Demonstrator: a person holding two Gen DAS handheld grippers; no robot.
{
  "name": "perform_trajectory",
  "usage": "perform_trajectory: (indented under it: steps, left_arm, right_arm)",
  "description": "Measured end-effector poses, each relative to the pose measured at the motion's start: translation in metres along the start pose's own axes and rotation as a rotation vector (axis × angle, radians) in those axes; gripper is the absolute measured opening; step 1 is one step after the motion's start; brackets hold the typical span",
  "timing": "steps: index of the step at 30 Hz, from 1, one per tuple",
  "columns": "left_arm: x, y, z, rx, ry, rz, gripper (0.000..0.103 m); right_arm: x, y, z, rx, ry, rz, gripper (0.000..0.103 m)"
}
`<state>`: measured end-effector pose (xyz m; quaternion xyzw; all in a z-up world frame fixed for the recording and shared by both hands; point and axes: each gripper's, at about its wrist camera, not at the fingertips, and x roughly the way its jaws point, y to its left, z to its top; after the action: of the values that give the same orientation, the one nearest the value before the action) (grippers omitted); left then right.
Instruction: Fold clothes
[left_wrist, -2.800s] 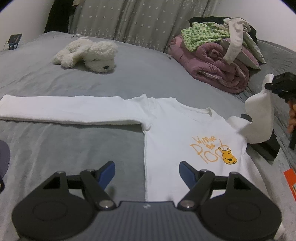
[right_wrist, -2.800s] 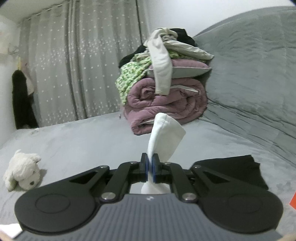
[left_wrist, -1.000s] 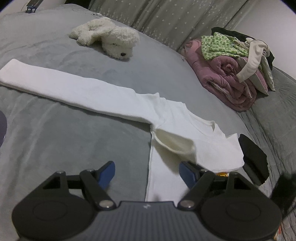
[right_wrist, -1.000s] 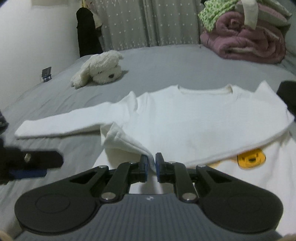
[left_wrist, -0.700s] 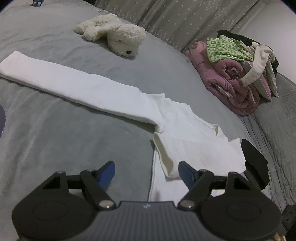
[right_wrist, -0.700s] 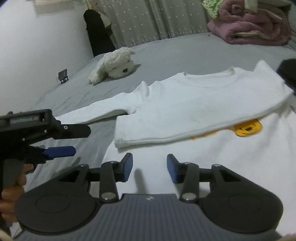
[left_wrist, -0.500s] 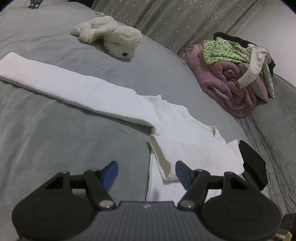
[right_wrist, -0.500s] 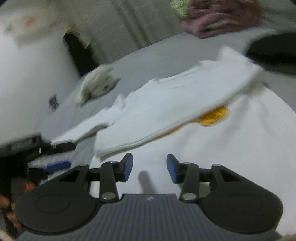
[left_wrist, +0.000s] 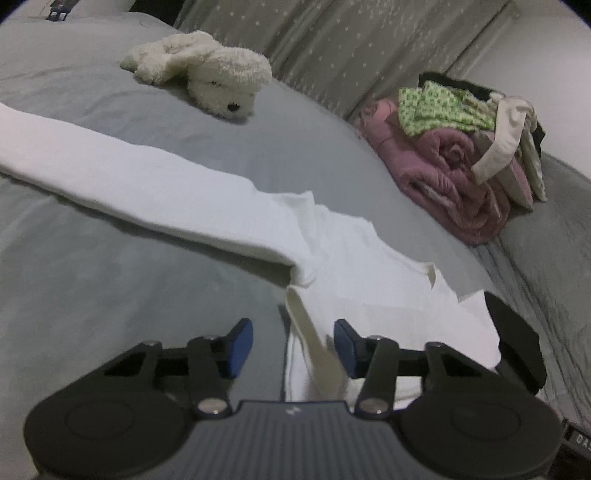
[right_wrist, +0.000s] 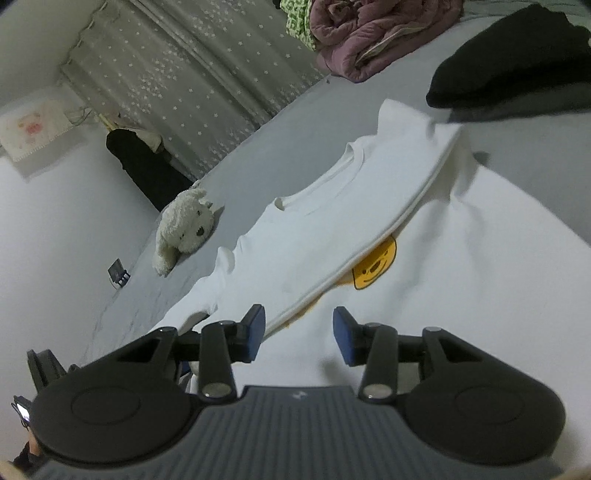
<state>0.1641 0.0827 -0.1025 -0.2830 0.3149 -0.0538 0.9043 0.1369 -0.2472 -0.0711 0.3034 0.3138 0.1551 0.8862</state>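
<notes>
A white long-sleeve shirt with an orange bear print lies flat on the grey bed. One sleeve is folded across its chest; the other sleeve stretches out to the left. My left gripper is open, its jaws around the cuff end of the folded sleeve at the shirt's side edge. My right gripper is open and empty, tilted, just above the shirt's lower body.
A white plush dog lies at the far side of the bed. A pile of pink blanket and clothes sits at the back right. A black garment lies beside the shirt's right shoulder. Curtains hang behind.
My right gripper laid the right sleeve across the chest, opened and drew back, tilting. My left gripper moved in and narrowed its jaws around the sleeve's cuff end.
</notes>
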Motion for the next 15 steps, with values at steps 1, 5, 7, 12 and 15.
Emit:
perform_trajectory:
  steps: [1, 5, 7, 12, 15]
  left_arm:
    - [0.001, 0.000, -0.001, -0.001, -0.008, -0.007, 0.038]
    - [0.006, -0.002, -0.005, 0.019, -0.040, -0.010, 0.023]
    - [0.009, -0.003, -0.004, 0.013, -0.047, -0.010, 0.022]
    - [0.010, -0.006, -0.003, -0.001, -0.067, -0.006, 0.013]
    - [0.006, -0.012, -0.003, 0.033, -0.099, -0.002, 0.004]
  right_arm:
    - [0.000, 0.000, 0.001, -0.003, 0.002, -0.001, 0.045]
    - [0.000, 0.000, 0.003, -0.015, 0.009, -0.001, 0.045]
    - [0.000, 0.000, 0.004, -0.020, 0.008, -0.005, 0.045]
    - [0.001, 0.002, 0.005, -0.030, 0.012, -0.001, 0.045]
    - [0.002, 0.003, 0.005, -0.039, 0.014, 0.000, 0.045]
